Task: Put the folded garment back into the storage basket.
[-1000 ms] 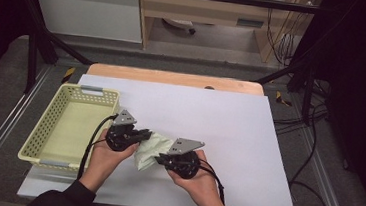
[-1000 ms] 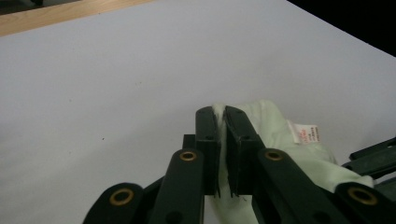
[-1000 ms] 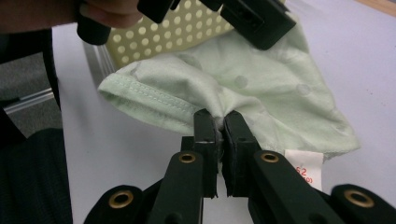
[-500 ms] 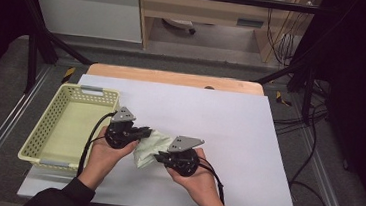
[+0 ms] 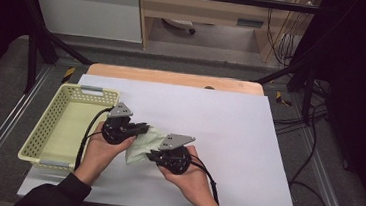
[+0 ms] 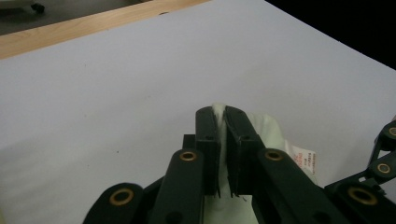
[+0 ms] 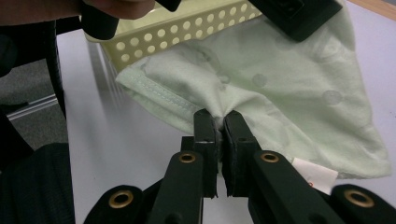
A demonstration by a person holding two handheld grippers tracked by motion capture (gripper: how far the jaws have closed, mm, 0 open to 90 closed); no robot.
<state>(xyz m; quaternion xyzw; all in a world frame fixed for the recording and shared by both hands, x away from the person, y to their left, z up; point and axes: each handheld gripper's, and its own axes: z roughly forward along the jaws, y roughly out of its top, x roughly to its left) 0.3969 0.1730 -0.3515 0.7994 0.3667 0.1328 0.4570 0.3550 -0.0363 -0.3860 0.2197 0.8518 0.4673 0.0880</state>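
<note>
A pale green cloth with faint dots and a white label lies crumpled on the white table, between my two grippers. My left gripper is shut on the cloth's upper edge; in the left gripper view the cloth is pinched between the black jaws. My right gripper is shut on the cloth's lower hem; the right gripper view shows the stitched hem bunched between its jaws. A hand holds each gripper.
A pale yellow perforated basket stands at the table's left edge, close beside the left hand. The white table top stretches to the right and back, with a wooden strip along its far edge. Cables trail over the floor at the right.
Both grippers and the cloth have shifted slightly toward the basket on the left. Both grips stay closed on the cloth.
</note>
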